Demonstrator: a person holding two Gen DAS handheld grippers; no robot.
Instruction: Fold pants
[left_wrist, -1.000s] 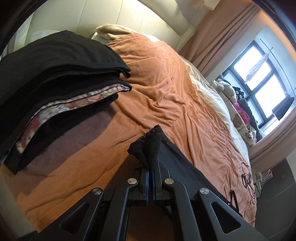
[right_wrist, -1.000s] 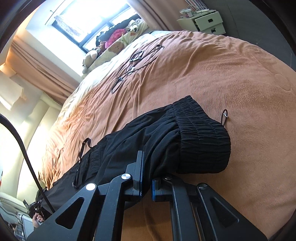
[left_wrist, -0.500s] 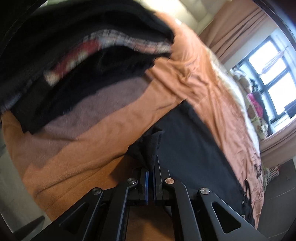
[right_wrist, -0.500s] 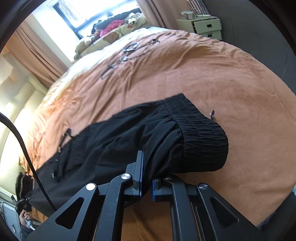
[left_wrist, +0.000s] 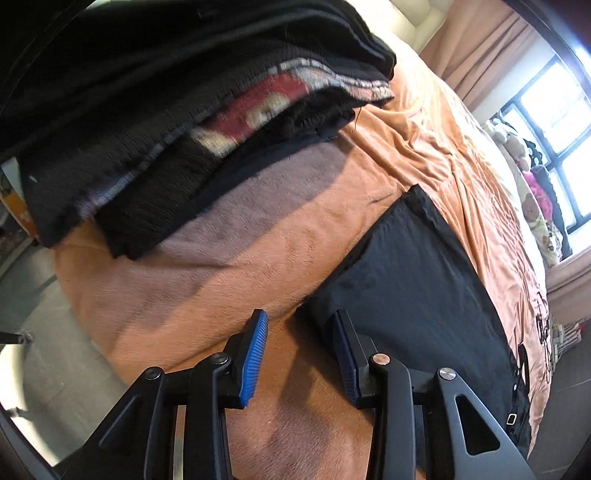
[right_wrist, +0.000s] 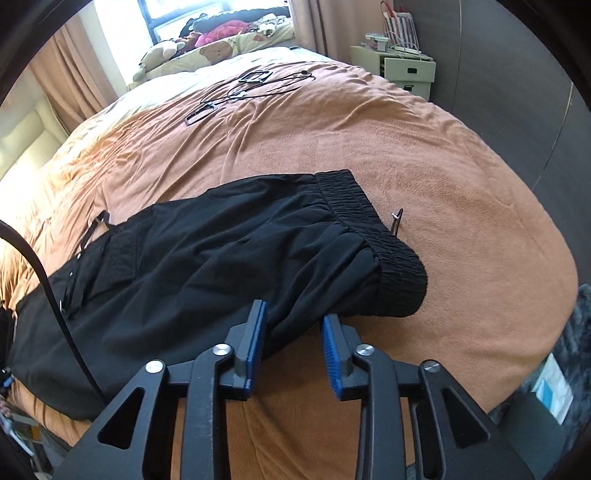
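Note:
Black pants (right_wrist: 207, 254) lie stretched across the orange bedspread (right_wrist: 424, 155), elastic waistband (right_wrist: 373, 236) at the right end. My right gripper (right_wrist: 291, 325) hovers at the waist's near edge, its jaws opening; a fold of cloth still lies between the blue pads without being pressed. In the left wrist view the leg end of the pants (left_wrist: 410, 280) lies flat on the bedspread (left_wrist: 258, 258). The left gripper (left_wrist: 301, 332) is at the hem corner, jaws opening, the cloth edge between the pads but not squeezed.
A stack of folded dark clothes (left_wrist: 177, 103) with a red patterned layer sits on the bed's left corner. Black cords and straps (right_wrist: 251, 88) lie on the far side of the bed. Soft toys (right_wrist: 210, 48) line the window sill. A white drawer unit (right_wrist: 402, 70) stands beyond the bed.
Both grippers went from shut on the pants to jaws apart, and the cloth dropped flat onto the bed. The left hand sank toward the bed near the clothes stack.

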